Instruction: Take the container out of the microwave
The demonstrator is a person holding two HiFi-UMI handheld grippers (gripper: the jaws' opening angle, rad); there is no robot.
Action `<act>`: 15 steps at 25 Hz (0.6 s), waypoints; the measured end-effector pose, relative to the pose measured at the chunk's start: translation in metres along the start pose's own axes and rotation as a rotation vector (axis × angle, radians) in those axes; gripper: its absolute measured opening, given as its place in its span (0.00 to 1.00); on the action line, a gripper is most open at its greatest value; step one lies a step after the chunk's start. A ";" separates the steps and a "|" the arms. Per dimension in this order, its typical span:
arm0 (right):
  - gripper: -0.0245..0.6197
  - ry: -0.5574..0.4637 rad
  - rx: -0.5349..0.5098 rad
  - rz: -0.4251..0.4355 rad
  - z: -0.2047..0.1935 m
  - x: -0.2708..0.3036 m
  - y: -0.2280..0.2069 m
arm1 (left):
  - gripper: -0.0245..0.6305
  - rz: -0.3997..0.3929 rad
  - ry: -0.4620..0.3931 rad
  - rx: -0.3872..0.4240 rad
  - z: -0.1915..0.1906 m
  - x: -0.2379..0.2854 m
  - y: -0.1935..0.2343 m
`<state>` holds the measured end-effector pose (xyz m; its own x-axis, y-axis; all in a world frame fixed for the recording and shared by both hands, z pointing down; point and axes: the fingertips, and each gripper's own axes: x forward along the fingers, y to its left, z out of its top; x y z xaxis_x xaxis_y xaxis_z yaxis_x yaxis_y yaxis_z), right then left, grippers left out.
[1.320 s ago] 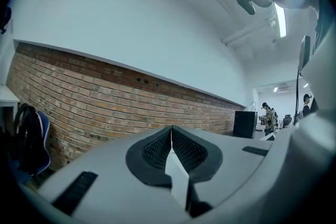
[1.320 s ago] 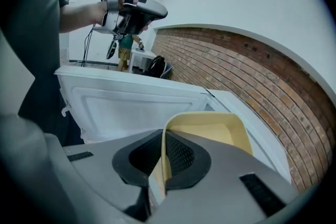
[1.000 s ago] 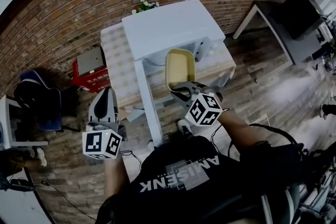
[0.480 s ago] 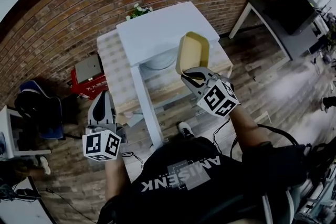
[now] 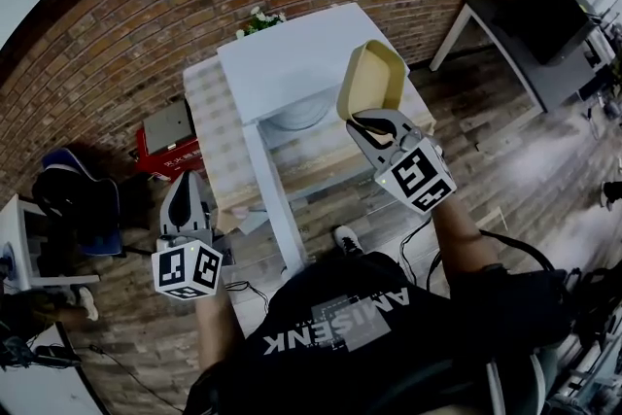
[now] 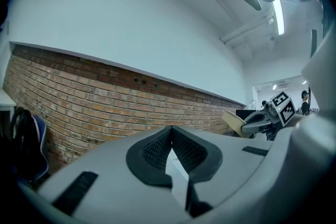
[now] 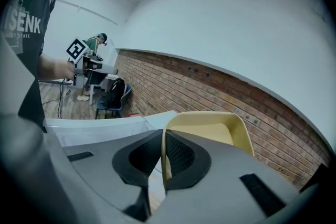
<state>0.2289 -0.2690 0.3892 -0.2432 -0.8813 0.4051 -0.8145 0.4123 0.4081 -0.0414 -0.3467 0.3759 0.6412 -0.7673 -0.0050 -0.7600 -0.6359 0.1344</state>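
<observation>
Holds container [image 5: 369, 78] clear of microwave [image 5: 296, 46].
Pinches near rim in right tool [image 5: 375, 120], long axis tilted up, right of microwave, with left tool [image 5: 187, 182] pressed together at its left.

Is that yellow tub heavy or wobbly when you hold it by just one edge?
Probably light: the right claw lifts the yellow tub by one rim alone. It looks fairly stiff, since its walls show no sag or bend while tilted. It looks empty inside, so nothing should spill, though that thin smooth rim might slip if jerked.
</observation>
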 end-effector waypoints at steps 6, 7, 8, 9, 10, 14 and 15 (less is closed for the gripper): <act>0.11 -0.019 0.001 -0.028 0.003 -0.006 -0.010 | 0.06 0.013 0.005 -0.005 0.000 -0.002 -0.001; 0.11 -0.019 -0.006 -0.029 0.003 -0.007 -0.009 | 0.06 0.012 0.006 -0.010 0.000 -0.002 -0.001; 0.11 -0.020 -0.010 -0.031 0.004 -0.007 -0.009 | 0.06 0.013 0.006 -0.011 0.001 -0.003 -0.002; 0.11 -0.020 -0.012 -0.033 0.004 -0.007 -0.008 | 0.06 0.014 0.005 -0.005 0.002 -0.004 -0.001; 0.11 -0.022 -0.011 -0.032 0.005 -0.007 -0.007 | 0.06 0.016 0.003 0.002 0.003 -0.006 -0.001; 0.11 -0.029 0.005 -0.027 0.008 -0.002 -0.007 | 0.06 0.017 -0.006 0.013 0.003 -0.006 -0.004; 0.11 -0.031 0.006 -0.025 0.009 -0.001 -0.007 | 0.06 0.014 -0.005 0.013 0.003 -0.005 -0.004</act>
<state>0.2301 -0.2733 0.3789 -0.2386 -0.8981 0.3695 -0.8239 0.3887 0.4125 -0.0422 -0.3405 0.3726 0.6298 -0.7767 -0.0086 -0.7703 -0.6259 0.1217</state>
